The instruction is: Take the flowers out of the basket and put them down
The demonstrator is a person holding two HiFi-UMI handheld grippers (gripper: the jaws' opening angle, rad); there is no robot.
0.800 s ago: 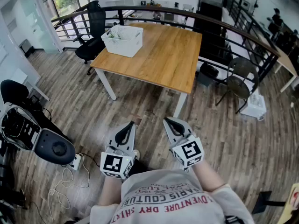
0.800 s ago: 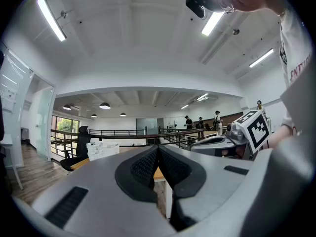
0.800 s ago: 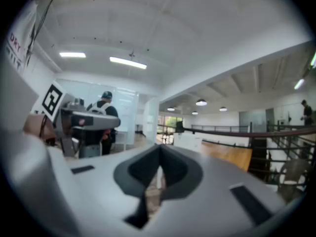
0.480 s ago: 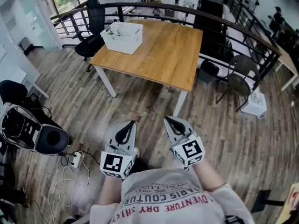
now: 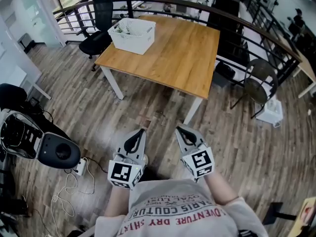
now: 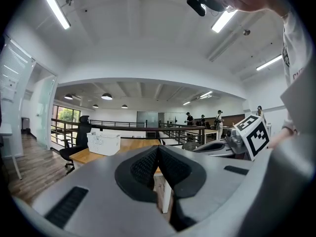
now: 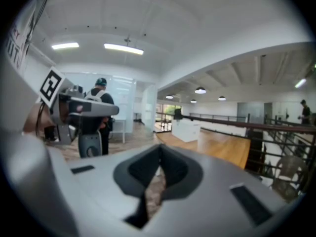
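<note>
A white basket (image 5: 131, 34) stands on the far left corner of a wooden table (image 5: 168, 58), with a bit of greenery showing inside it. The same basket (image 6: 103, 143) appears small in the left gripper view and again, farther off, the basket (image 7: 186, 130) in the right gripper view. Both grippers hang close to the person's chest, well short of the table. My left gripper (image 5: 141, 132) is shut with nothing between its jaws. My right gripper (image 5: 178, 129) is shut and empty too.
A black office chair (image 5: 98, 28) stands left of the table, another dark chair (image 5: 254, 85) to its right. A wheeled black device (image 5: 44, 147) with cables lies on the floor at left. A black railing (image 5: 232, 23) runs behind the table.
The table and basket have shifted slightly rightward and nearer in the head view as the person steps closer. Both grippers keep their places, still shut.
</note>
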